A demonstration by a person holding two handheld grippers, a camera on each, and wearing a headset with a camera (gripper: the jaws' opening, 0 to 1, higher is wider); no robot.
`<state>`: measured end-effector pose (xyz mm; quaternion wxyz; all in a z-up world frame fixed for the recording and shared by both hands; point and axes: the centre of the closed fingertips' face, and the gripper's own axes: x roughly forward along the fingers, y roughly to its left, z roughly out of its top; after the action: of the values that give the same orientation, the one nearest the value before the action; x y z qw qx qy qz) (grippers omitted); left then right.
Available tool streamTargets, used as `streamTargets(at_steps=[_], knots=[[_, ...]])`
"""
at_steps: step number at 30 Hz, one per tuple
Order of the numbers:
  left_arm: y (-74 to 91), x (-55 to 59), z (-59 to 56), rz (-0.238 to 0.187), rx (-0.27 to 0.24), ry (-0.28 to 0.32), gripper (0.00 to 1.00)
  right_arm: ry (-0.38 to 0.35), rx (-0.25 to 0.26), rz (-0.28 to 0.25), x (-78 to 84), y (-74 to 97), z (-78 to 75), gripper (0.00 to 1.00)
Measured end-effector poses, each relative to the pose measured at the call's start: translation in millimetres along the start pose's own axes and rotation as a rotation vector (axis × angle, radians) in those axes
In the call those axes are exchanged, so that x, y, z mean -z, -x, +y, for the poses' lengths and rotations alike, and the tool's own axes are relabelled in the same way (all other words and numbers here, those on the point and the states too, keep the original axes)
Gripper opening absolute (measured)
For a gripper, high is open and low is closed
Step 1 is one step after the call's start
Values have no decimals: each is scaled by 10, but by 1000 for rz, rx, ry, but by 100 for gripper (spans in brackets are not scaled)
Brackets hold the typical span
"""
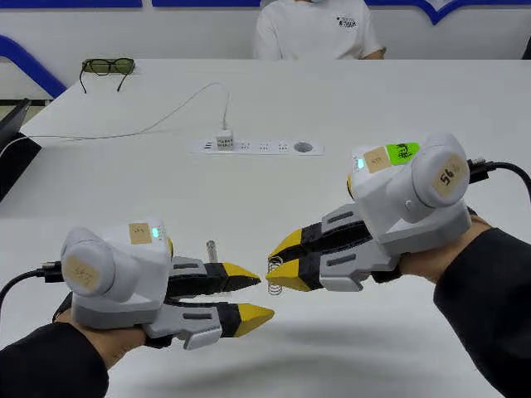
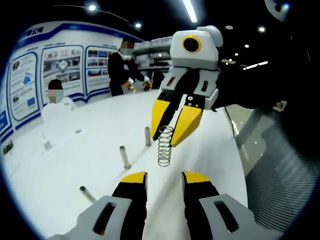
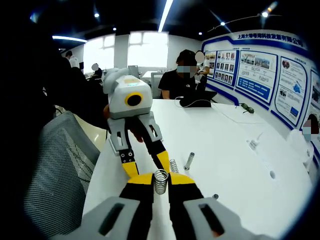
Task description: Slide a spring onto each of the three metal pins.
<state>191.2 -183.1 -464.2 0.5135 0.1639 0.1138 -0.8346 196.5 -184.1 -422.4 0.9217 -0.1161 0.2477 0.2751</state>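
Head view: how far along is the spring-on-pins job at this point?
Done: nothing I can confirm. The middle pin and near pin look bare, and the far pin is too small to tell. In hand: the right gripper pinches a spring that is not yet over a pin, and the left gripper is open beside it. Left: seating this spring, then the others.

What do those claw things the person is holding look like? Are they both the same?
Nearly the same. The left gripper and the right gripper each have a chunky white and grey body, black jaws with pointy yellow tips, a tan sticker and a black cable at the back. The right one also has a bright green sticker. The person wears dark sleeves.
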Motion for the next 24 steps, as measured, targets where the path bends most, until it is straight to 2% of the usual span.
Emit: streamTargets(at_steps=[12, 24], knots=[[109, 115, 53, 7, -31, 32, 31, -27, 65, -1, 51, 60, -234, 12], [154, 149, 65, 7, -46, 46, 31, -56, 174, -6, 75, 136, -631, 12]])
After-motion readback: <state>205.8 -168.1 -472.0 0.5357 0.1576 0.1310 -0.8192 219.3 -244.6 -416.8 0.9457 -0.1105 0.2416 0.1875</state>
